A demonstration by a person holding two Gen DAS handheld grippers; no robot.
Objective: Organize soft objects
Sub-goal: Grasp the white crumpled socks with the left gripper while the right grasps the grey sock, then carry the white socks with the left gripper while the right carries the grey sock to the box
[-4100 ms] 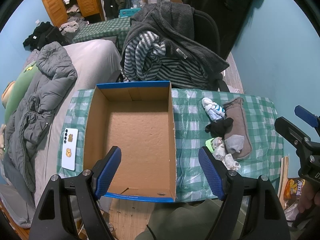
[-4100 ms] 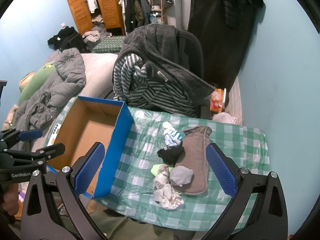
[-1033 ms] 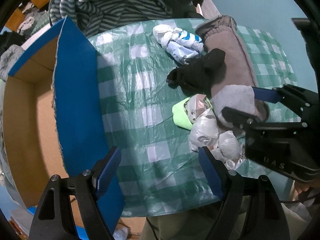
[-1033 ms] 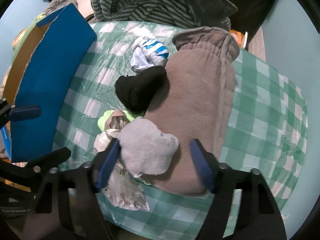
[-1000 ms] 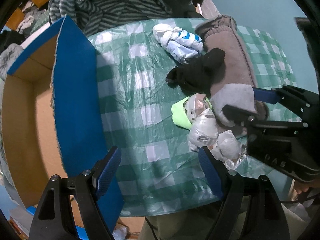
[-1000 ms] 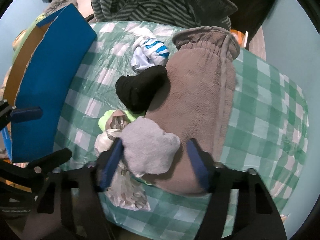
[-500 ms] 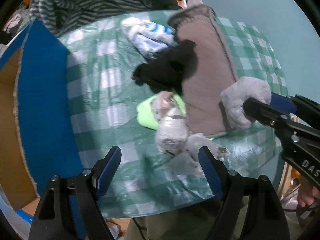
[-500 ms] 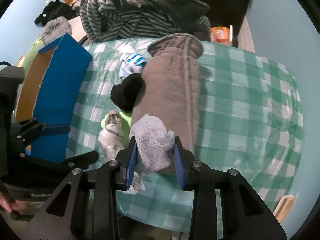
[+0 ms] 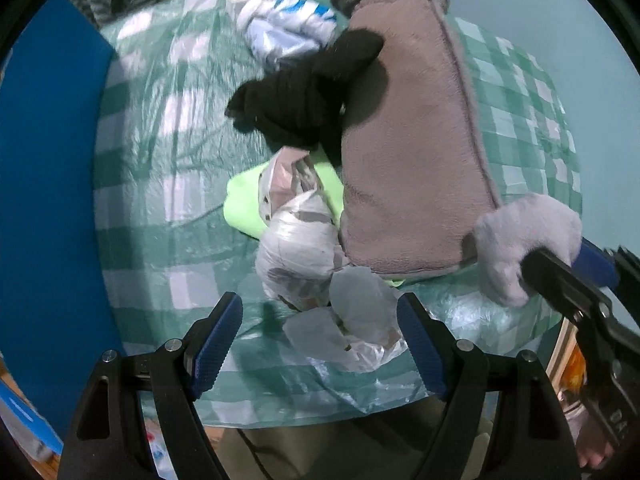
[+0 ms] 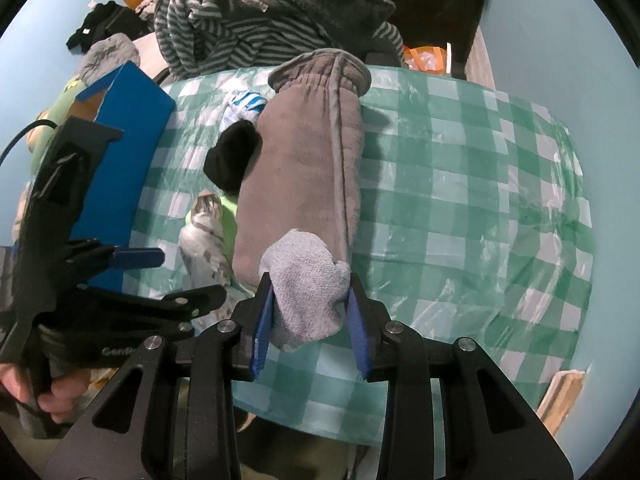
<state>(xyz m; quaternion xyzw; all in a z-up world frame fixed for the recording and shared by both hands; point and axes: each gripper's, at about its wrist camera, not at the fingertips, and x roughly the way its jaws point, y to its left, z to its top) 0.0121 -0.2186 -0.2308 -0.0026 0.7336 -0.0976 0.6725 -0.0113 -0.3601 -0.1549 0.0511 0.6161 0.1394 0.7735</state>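
Note:
My right gripper (image 10: 310,306) is shut on a grey sock (image 10: 306,280), held just above the table's near edge; the sock also shows in the left wrist view (image 9: 524,240). A long brown fleece piece (image 10: 308,152) lies on the checked tablecloth (image 10: 460,184). Beside it lie a black sock (image 9: 304,92), a white-and-blue sock (image 9: 288,32), a lime-green piece (image 9: 240,204) and crumpled pale bundles (image 9: 304,236). My left gripper (image 9: 320,336) is open around the nearest pale bundle (image 9: 352,328), low over it.
The blue cardboard box (image 10: 128,148) stands at the table's left; its outer wall fills the left of the left wrist view (image 9: 44,200). A chair piled with striped and grey clothes (image 10: 256,20) stands behind the table. A wooden board (image 10: 564,396) leans at lower right.
My right gripper closed on the grey sock and lifted it off the brown fleece toward the near edge. My left gripper moved right from the box to the pale bundles.

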